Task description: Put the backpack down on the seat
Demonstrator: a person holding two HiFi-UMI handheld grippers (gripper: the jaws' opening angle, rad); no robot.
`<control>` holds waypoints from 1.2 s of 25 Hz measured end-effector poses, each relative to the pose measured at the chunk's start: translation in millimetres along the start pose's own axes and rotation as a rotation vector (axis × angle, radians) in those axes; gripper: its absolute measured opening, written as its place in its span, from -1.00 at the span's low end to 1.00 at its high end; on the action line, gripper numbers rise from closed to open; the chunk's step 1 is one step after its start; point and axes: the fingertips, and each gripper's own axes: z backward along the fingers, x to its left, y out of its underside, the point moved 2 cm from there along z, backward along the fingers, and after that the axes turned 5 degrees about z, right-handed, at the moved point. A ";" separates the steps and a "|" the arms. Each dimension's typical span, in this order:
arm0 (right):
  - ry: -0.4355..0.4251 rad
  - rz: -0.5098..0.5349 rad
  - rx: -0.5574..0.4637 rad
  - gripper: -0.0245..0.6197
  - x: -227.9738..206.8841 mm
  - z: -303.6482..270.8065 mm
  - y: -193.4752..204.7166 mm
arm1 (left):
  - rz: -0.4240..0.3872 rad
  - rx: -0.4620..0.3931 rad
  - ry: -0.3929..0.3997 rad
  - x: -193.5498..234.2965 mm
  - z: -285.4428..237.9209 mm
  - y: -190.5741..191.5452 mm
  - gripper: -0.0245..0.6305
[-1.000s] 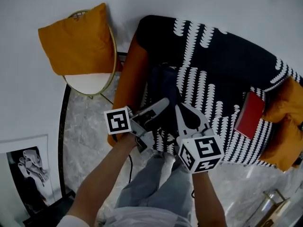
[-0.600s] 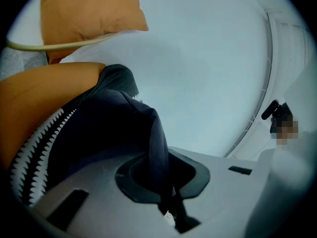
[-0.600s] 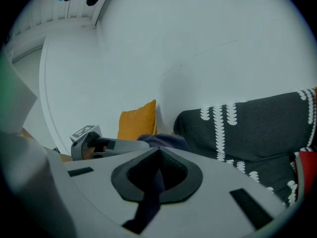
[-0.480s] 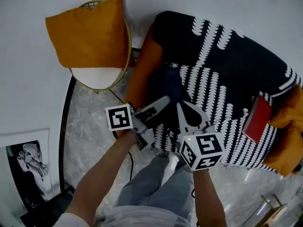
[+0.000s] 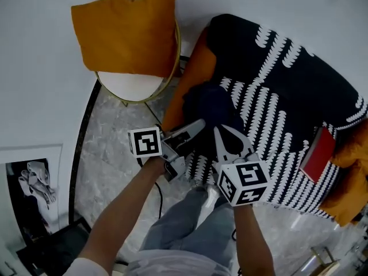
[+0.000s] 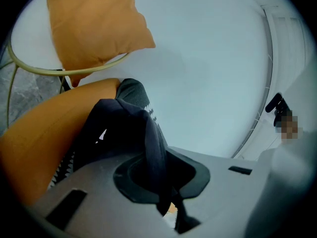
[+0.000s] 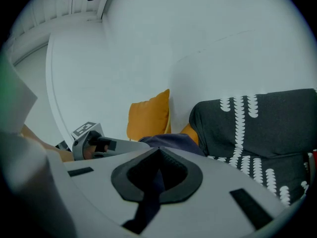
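Both grippers hold the dark navy backpack [image 5: 210, 105] by its straps. The left gripper [image 5: 194, 127] reaches in from the left, and its jaws are pressed onto a dark strap [image 6: 154, 150] that runs up out of the black pads to the bag. The right gripper [image 5: 221, 134] comes in just beside it, and its jaws pinch a second dark strap [image 7: 150, 195] in the same way.

The backpack sits at the left end of the seat [image 5: 270, 145], close against the orange armrest [image 5: 192, 82]. I cannot tell whether its bottom rests on the cushion or is carried by the straps. The seat and backrest are draped in a black throw [image 5: 299, 76] with rows of white marks. A red book [image 5: 318, 154] lies on the throw towards the right end, well apart from the bag, with an orange cushion [image 5: 348, 197] beyond it.

Left of the sofa, an orange pillow [image 5: 126, 30] leans on a round white chair [image 5: 129, 85] with a gold frame. The floor [image 5: 112, 154] is grey marble, and a framed picture [image 5: 29, 191] lies at its left edge. The person's jeans [image 5: 184, 226] show below the grippers
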 end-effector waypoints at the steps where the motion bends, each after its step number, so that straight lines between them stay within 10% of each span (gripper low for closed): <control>1: -0.007 0.003 0.004 -0.92 3.7 -1.8 1.3 | -0.011 -0.003 -0.003 1.9 3.5 -0.5 -0.85; 22: -0.141 0.126 0.115 -0.92 74.7 -19.8 29.1 | -0.082 -0.053 -0.246 63.4 89.3 13.5 -0.73; 30: -0.191 0.164 0.163 -0.92 90.6 -28.7 39.8 | -0.137 -0.086 -0.404 90.3 114.7 12.5 -0.39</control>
